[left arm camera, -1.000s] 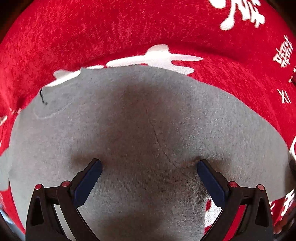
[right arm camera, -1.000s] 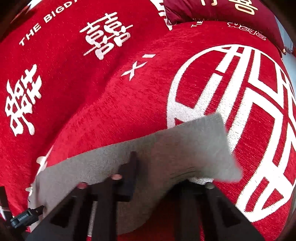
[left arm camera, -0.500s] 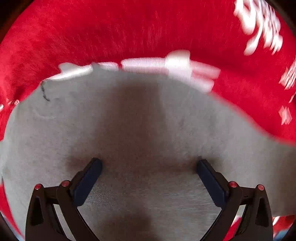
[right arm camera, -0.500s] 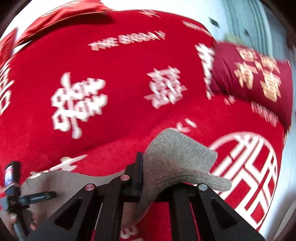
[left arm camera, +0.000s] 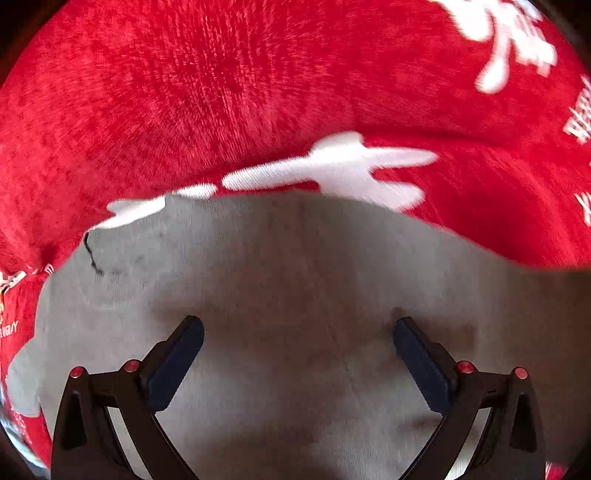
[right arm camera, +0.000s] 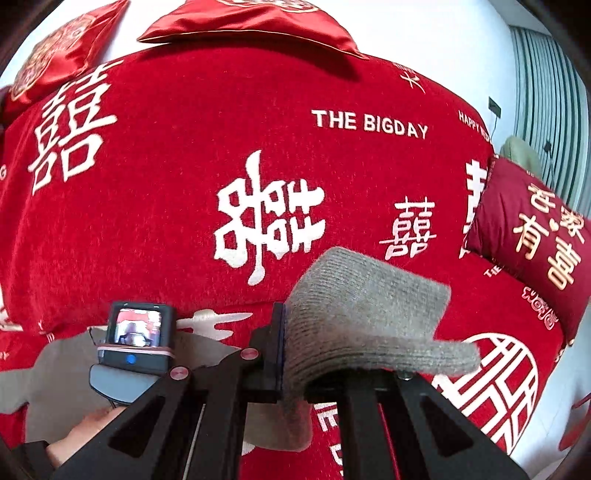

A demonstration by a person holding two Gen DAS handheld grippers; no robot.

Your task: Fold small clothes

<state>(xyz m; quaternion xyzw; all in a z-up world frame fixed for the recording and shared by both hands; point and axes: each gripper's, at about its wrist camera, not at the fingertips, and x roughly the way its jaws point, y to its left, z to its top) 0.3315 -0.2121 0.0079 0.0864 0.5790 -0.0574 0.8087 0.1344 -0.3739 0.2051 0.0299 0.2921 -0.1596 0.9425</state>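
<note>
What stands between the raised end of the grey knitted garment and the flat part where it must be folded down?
Nothing visible blocks it, except the left gripper itself, open on the flat part. The right gripper holds the grey knitted garment above the red patterned blanket.

A red blanket (right arm camera: 177, 206) with white characters and "THE BIGDAY" covers the surface; satin cushions (right arm camera: 251, 22) lie behind it; a dark-red pillow (right arm camera: 532, 240) sits right.

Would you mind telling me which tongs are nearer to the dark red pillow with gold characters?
Right. The right tongs, holding the grey garment, are near the pillow; the left tongs sit farther left.
</note>
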